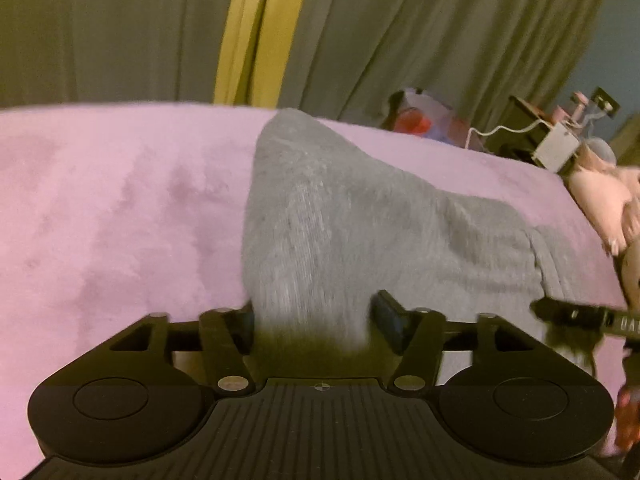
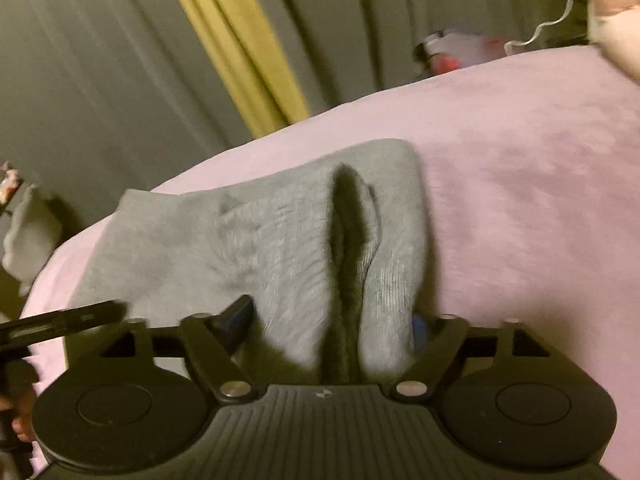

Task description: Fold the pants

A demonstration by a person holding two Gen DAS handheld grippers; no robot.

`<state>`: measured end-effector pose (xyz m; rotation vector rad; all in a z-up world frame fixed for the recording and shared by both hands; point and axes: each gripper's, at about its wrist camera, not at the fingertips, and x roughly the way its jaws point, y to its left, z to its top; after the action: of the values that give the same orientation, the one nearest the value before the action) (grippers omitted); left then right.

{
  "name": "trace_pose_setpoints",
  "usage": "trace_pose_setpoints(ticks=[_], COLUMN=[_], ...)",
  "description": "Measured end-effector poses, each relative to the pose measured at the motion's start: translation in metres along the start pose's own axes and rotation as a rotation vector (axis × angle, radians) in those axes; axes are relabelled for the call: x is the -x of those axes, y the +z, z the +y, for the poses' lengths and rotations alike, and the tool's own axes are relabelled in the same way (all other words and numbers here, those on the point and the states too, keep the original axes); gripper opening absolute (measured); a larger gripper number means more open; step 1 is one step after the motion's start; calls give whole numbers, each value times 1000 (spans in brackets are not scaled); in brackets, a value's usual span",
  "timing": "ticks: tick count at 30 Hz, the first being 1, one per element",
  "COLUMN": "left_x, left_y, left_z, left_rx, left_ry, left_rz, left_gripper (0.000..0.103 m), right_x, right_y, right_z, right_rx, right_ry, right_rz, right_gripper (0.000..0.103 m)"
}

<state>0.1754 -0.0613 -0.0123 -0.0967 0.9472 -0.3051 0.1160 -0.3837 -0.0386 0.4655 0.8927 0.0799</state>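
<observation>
Left wrist view: the left gripper (image 1: 314,320) had its two fingers closed on a bunch of grey pants (image 1: 360,220), the cloth rising from the pink blanket (image 1: 120,200) straight into the gap between the fingers. The rest of the pants lay on the blanket, trailing right of that pinch. A black fingertip of the right gripper (image 1: 576,314) showed at the right edge of the pants; its grip could not be judged here. Grey curtains (image 1: 120,32) hung beyond the blanket.

Right wrist view: the right gripper (image 2: 332,320) was clamped on a ribbed grey edge of the pants (image 2: 280,240), with a dark fold running up from the fingers. The far end of the pants rested on the blanket (image 2: 520,160).

Progress, as judged: both ends were pinched and lifted, so a fold seemed under way. Laying the held edge over, then flattening, looked left to do.
</observation>
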Motion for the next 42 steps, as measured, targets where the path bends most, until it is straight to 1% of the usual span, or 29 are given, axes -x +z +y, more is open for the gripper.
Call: trace_pose_setpoints(ticks=[1, 2, 4, 6, 8, 9, 10, 11, 12, 14, 15, 18, 20, 22, 25, 26, 28, 30, 31, 33, 34, 36, 39, 42], left_x=[7, 14, 23, 25, 18, 13, 10, 9, 11, 19, 25, 45, 61, 72, 81, 83, 83, 86, 89, 93, 94, 95, 101, 102], left_y=[-6, -12, -25, -37, -49, -53, -56, -58, -58, -56, -57, -63, -73, -86, -116, -124, -137, -142, -143, -145, -145, -144, -143, -143], left_z=[-1, -1, 4, 9, 19, 25, 32, 40, 44, 49, 52, 55, 48, 35, 12, 6, -7, -20, -27, -35, -36, -37, -42, -47], left_rx=[-12, -20, -31, -23, -8, 22, 65, 121, 158, 223, 249, 270, 249, 197, 125, 115, 95, 40, -2, -41, -48, -52, -52, -68], left_ry=[3, -1, -6, 9, 50, 52, 34, 17, 17, 58, 78, 119, 157, 190, 225, 233, 225, 228, 249, 280, 278, 269, 270, 251], left_rz=[-5, -11, -2, 19, 59, 71, 76, 76, 72, 69, 64, 50, 28, 23, 43, 55, 76, 58, 32, -2, -4, -9, -39, -55], left_gripper=[80, 81, 88, 92, 95, 99, 101, 101, 101, 101, 101, 100, 100, 100, 100, 100, 100, 100, 100, 100, 100, 100, 100, 101], right_x=[6, 12, 21, 23, 17, 12, 9, 6, 3, 9, 14, 39, 51, 60, 70, 72, 76, 75, 77, 77, 77, 78, 81, 78], right_y=[-5, -9, -16, -21, -24, -27, -29, -29, -26, -25, -27, -47, -63, -74, -91, -97, -108, -115, -118, -123, -124, -126, -129, -130], right_z=[-4, -7, -8, -14, -19, -21, -23, -23, -26, -22, -19, -3, 9, 21, 41, 50, 66, 78, 84, 93, 95, 99, 104, 106], right_rx=[-5, -7, -9, -12, -20, -7, 16, 8, -18, -53, -53, -35, -13, 3, 43, 77, 156, 225, 258, 302, 311, 316, 322, 323], right_ry=[20, 39, 62, 59, 39, 21, 6, 6, 9, -13, -23, -108, -178, -223, -223, -214, -204, -216, -225, -254, -270, -274, -287, -298], right_rz=[-17, -35, -64, -64, -53, -49, -46, -37, -31, -28, -40, -115, -144, -148, -134, -119, -98, -97, -106, -121, -122, -120, -132, -137], right_gripper=[85, 88, 89, 92, 99, 99, 99, 99, 99, 99, 99, 99, 99, 99, 99, 99, 99, 99, 99, 99, 99, 99, 99, 99])
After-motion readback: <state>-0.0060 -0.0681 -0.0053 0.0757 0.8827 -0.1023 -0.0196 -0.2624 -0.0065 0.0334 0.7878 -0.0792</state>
